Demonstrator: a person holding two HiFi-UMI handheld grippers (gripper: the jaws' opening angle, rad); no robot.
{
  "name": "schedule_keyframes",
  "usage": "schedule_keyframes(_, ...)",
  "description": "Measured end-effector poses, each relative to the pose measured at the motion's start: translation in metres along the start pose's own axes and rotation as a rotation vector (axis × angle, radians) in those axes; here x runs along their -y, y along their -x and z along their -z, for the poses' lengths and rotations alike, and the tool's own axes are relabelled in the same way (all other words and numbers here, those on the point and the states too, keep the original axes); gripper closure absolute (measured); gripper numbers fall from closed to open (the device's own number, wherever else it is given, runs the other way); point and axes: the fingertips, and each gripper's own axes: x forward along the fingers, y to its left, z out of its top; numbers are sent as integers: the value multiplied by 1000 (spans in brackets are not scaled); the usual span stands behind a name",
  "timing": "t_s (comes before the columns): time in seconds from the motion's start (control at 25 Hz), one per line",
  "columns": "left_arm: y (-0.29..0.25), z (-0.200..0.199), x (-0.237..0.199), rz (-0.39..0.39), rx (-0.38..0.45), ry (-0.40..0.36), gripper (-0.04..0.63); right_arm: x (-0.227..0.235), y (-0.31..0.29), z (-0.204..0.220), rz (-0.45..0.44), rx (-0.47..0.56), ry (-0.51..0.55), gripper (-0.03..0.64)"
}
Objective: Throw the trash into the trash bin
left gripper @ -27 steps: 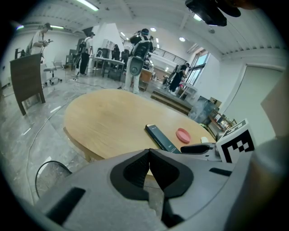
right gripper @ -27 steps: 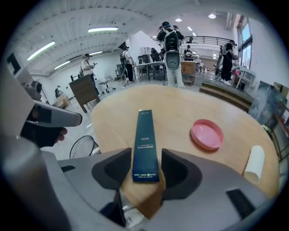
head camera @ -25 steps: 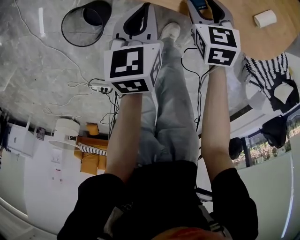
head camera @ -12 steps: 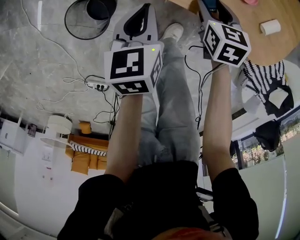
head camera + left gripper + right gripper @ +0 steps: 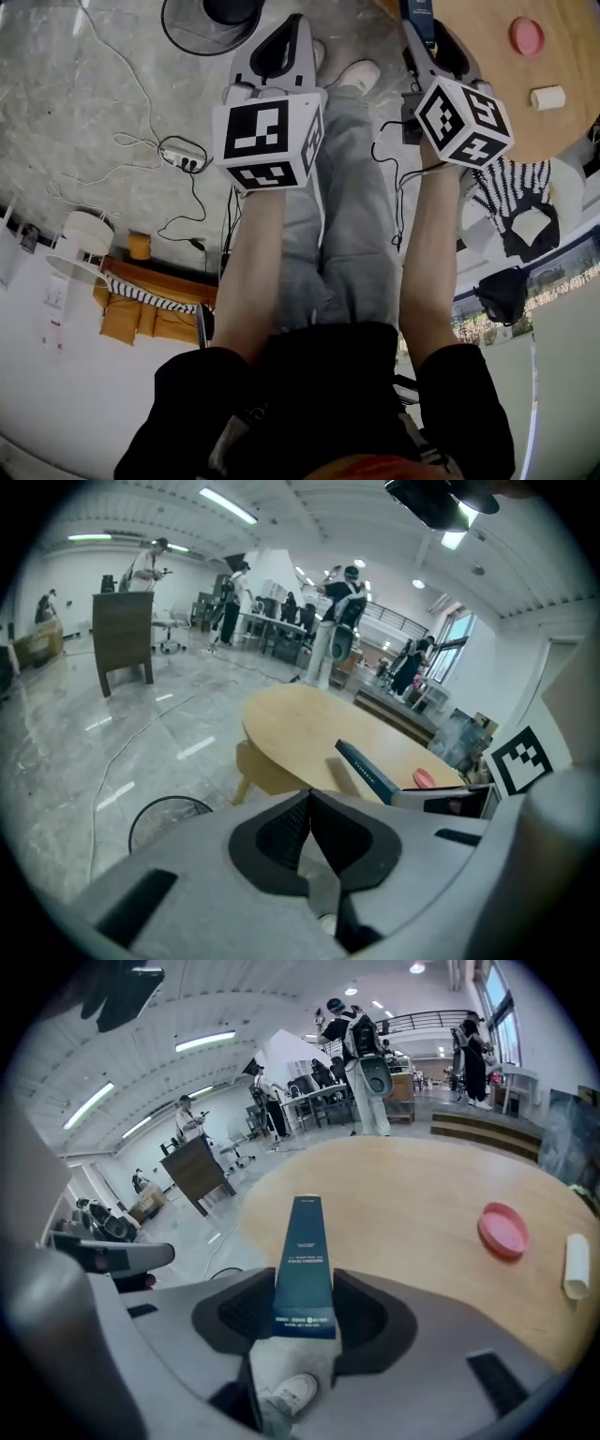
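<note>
Our right claw (image 5: pixel 305 1302) still squeezes the dark blue box (image 5: pixel 305 1251), now by the bench (image 5: pixel 422 1194). The trash bin (image 5: pixel 230 9) has slid further from us, so the throw looks far off. Our left claw (image 5: pixel 309 803) is closed on nothing.

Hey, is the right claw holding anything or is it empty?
Holding: the right claw is shut on a dark blue box, its jaws pressing both sides.
</note>
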Motion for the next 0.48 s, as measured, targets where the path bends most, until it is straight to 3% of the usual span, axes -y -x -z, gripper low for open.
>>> schedule_keyframes(0.24,30,5,-57,-105,43,98,588,-79,-11,-7,-148,-4,57,426)
schedule_keyframes(0.48,61,22,-109,-218,80,210,588,-151,-39,7,-281,-80,170,426)
